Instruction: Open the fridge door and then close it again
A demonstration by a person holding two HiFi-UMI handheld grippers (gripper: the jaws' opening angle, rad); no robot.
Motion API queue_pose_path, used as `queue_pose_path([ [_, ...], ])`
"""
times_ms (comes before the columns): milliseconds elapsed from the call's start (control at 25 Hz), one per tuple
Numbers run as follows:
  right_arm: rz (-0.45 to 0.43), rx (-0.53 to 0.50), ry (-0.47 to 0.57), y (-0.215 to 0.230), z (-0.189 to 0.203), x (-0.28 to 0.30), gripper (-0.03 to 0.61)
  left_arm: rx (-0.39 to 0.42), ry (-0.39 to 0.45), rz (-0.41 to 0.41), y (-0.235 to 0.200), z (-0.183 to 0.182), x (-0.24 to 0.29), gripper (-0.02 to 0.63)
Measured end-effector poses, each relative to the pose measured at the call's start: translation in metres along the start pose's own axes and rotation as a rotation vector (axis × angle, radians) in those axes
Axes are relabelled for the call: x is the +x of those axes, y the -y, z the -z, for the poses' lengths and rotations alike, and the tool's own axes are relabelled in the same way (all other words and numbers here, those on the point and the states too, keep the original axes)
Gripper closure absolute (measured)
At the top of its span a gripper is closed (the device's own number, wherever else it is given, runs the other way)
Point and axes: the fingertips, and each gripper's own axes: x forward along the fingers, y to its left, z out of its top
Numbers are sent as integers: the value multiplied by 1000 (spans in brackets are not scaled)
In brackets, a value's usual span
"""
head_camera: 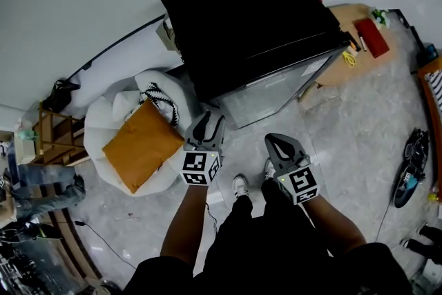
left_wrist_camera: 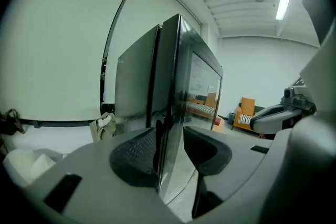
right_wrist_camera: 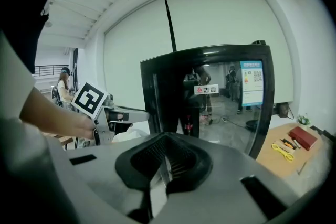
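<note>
The black fridge (head_camera: pixel 242 17) stands in front of me with its glass door (head_camera: pixel 269 90) closed. My left gripper (head_camera: pixel 209 122) hovers at the fridge's front left corner, jaws apart. In the left gripper view the door's tall edge (left_wrist_camera: pixel 167 92) runs up in line with the gap of that gripper (left_wrist_camera: pixel 170 147), and neither pad presses on it. My right gripper (head_camera: pixel 278 143) hangs lower, before the door, shut on nothing. In the right gripper view its pads (right_wrist_camera: pixel 165 165) meet, the fridge (right_wrist_camera: pixel 210 97) faces it, and the left gripper (right_wrist_camera: pixel 123 115) shows at the left.
A white beanbag with an orange cushion (head_camera: pixel 141 141) lies just left of the fridge. A low wooden table (head_camera: pixel 338 69) with a red book (head_camera: pixel 371 36) and scissors stands at its right. My shoes (head_camera: pixel 239 184) are on the tiled floor below the grippers. A wooden shelf (head_camera: pixel 52 128) stands far left.
</note>
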Motion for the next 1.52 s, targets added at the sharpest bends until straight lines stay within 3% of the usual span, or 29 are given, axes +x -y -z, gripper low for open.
queue_pose_path([
  [320,4,21,-10,5,6,-3,560,14,-5,-12,3,-2,10,483],
  [1520,-32,-19,-2,-15,9,-3,560,37,-29,-11,4,-1,8,506],
])
